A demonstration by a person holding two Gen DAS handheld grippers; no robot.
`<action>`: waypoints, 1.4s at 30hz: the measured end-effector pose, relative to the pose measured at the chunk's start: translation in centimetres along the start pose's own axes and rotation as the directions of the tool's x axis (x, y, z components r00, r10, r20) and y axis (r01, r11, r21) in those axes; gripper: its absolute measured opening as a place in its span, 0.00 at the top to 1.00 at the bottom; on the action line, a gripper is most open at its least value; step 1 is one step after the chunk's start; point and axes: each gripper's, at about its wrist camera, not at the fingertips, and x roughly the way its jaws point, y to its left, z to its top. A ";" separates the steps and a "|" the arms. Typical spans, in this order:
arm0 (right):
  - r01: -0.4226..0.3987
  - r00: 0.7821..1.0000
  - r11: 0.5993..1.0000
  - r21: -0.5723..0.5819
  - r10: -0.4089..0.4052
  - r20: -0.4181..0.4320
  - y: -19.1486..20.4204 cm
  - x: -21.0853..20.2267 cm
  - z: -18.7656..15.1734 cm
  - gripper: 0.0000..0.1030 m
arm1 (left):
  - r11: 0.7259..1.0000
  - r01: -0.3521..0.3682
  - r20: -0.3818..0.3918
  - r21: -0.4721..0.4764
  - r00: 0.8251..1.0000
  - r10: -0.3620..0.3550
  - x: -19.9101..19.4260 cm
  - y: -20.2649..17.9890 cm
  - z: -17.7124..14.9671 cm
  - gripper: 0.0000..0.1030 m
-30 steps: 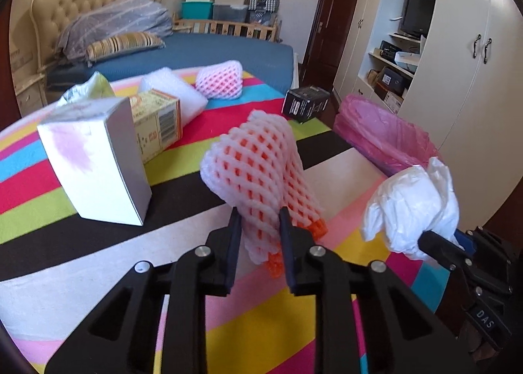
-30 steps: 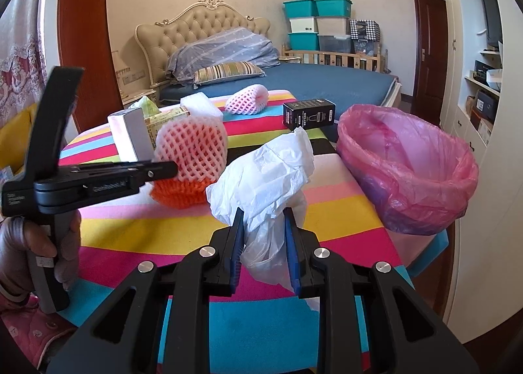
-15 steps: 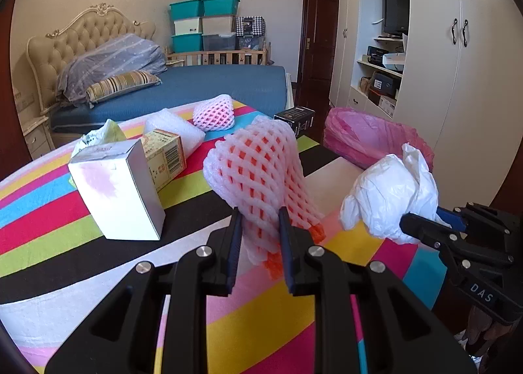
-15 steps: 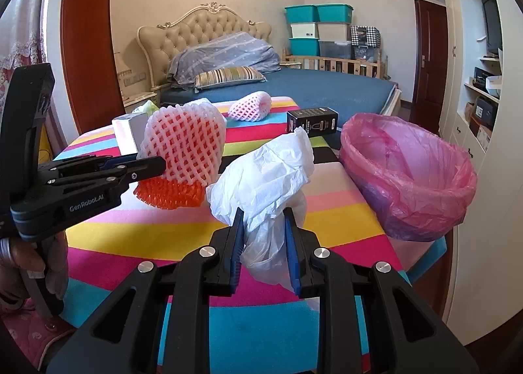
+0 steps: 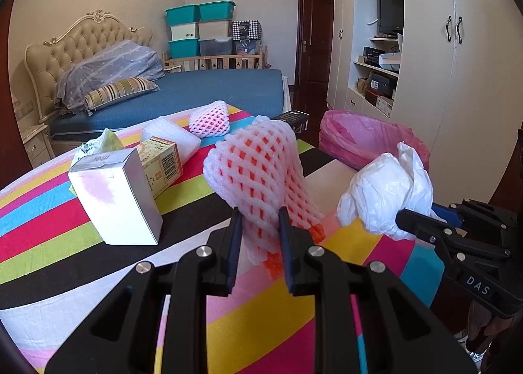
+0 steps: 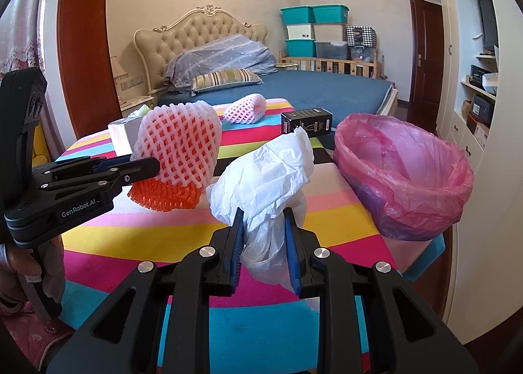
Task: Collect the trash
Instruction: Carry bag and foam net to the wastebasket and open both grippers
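While both pieces of trash are held clear above the striped desk (image 6: 294,217), the left hand-held gripper (image 5: 260,230) is clamped on the lower end of an orange-lined foam fruit net (image 5: 261,171), whose long axis rises up and away from the jaws, and the right hand-held gripper (image 6: 263,230) is closed on a crumpled white plastic bag (image 6: 264,178). The pink-lined bin (image 6: 405,178) stands at the desk's far right corner, to the right of and beyond both loads; the right hand is judged the nearer, with the bag just beside the bin's rim. Both tools point forward and somewhat downward, side by side, the left one's fingers lying level in the right view. More trash lies toward the desk's far edge: a white box (image 5: 114,194), a yellow carton (image 5: 161,161), a second foam net (image 5: 210,119), a black box (image 6: 307,121)
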 end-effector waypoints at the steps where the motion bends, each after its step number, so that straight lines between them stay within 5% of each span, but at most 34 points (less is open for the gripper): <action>1: 0.002 1.000 1.000 0.001 -0.002 0.002 -0.1 -0.1 0.0 0.77 | 1.000 0.001 0.002 0.002 1.000 -0.001 -0.1 -0.1 0.1 0.79; 15: 0.056 0.997 0.998 0.021 -0.057 0.048 -2.4 -1.3 1.2 0.77 | 0.996 0.049 0.007 0.071 0.999 -0.050 0.1 -2.4 1.4 0.79; 23: 0.169 0.983 0.986 -0.003 -0.169 0.074 -5.1 -1.8 2.7 0.77 | 0.988 0.117 0.013 0.102 0.993 -0.119 1.3 -5.0 4.3 0.79; 39: 0.316 0.947 0.942 0.110 -0.320 0.022 -15.9 1.7 4.5 0.77 | 0.969 0.229 -0.023 0.096 0.973 -0.228 9.7 -11.7 12.2 0.78; 42: 0.311 0.948 0.945 0.106 -0.316 0.037 -16.9 2.8 4.7 0.72 | 0.968 0.228 -0.022 0.109 0.974 -0.227 11.8 -12.7 12.8 0.70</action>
